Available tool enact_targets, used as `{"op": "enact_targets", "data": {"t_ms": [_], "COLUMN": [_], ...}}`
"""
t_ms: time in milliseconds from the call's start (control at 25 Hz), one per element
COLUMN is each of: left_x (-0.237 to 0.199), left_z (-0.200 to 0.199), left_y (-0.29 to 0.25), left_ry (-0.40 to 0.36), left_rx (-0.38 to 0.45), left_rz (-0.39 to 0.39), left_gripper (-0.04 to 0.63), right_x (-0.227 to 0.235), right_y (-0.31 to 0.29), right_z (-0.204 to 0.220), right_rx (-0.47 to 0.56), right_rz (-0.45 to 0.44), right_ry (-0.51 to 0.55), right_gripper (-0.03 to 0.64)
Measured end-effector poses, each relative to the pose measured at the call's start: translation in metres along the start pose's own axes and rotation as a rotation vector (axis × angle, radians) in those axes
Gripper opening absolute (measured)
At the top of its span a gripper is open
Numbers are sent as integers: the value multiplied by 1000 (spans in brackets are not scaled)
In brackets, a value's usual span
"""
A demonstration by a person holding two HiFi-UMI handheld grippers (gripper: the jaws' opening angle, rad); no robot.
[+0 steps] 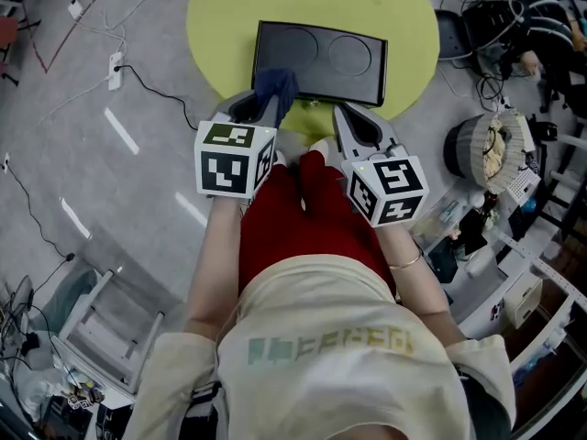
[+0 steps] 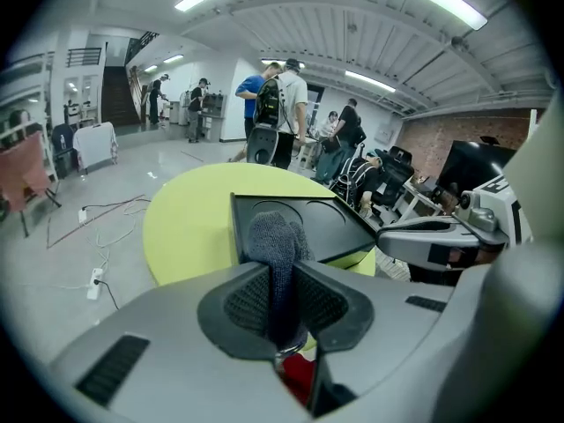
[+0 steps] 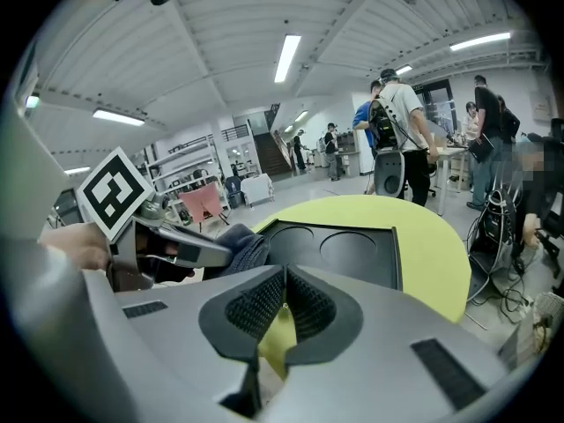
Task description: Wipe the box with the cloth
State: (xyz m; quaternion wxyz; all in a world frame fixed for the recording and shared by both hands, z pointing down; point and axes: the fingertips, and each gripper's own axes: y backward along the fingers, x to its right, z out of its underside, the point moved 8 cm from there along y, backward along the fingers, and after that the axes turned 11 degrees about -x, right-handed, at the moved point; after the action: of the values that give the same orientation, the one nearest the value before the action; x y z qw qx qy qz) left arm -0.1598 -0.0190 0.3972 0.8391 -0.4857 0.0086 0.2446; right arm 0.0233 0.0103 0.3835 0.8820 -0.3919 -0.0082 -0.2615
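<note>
So the left claw (image 2: pixel 280 270) is clamped on the cloth (image 2: pixel 275 234), a dark knit wad bunched up between the jaws with a rounded lump poking out past the tips. That lump sits right at the near-left corner of the box (image 1: pixel 321 60), touching it or just about, hard to say which. The box itself is a flat black thing with two round dents in the top, lying on the round yellow surface (image 1: pixel 404 12), its near side close to the surface's near rim. The right claw (image 3: pixel 284 276) is pressed together with nothing in it, hovering just off the box's near edge, right of the cloth. My worry: nothing is holding the box down, so a firm swipe could just shove it across the surface instead of wiping it. Also only a small bit of cloth sticks out, so if the claw tilts too low the hard tips could scrape the box, or the wad could drag out of the jaws.
</note>
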Motion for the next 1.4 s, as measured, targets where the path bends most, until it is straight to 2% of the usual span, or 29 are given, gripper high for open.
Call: {"op": "enact_targets", "data": {"t_ms": [160, 360, 480, 560, 720, 960, 1200, 1400], "left_x": [-19, -14, 10, 35, 93, 166, 202, 198], "left_z": [16, 28, 32, 30, 23, 10, 1, 2], "left_y": [21, 36, 39, 32, 3, -53, -91, -108], "left_ry": [8, -12, -28, -70, -157, -245, -277, -251], "left_rx": [26, 65, 80, 70, 35, -1, -27, -34], "left_rz": [-54, -118, -73, -24, 70, 154, 189, 198], "left_gripper": [64, 63, 64, 64, 64, 64, 64, 64], "right_x": [-19, -15, -3, 10, 41, 87, 113, 120], "right_y": [4, 16, 28, 37, 56, 69, 66, 48], "right_z": [10, 30, 42, 49, 67, 92, 103, 100], "right_rx": [-18, -27, -30, -28, -40, -71, -111, -149], "right_rz": [17, 58, 88, 107, 146, 176, 163, 162], "right_ry": [6, -18, -41, -57, -95, -132, -122, -70], "right_gripper": [38, 38, 38, 38, 38, 38, 38, 38]}}
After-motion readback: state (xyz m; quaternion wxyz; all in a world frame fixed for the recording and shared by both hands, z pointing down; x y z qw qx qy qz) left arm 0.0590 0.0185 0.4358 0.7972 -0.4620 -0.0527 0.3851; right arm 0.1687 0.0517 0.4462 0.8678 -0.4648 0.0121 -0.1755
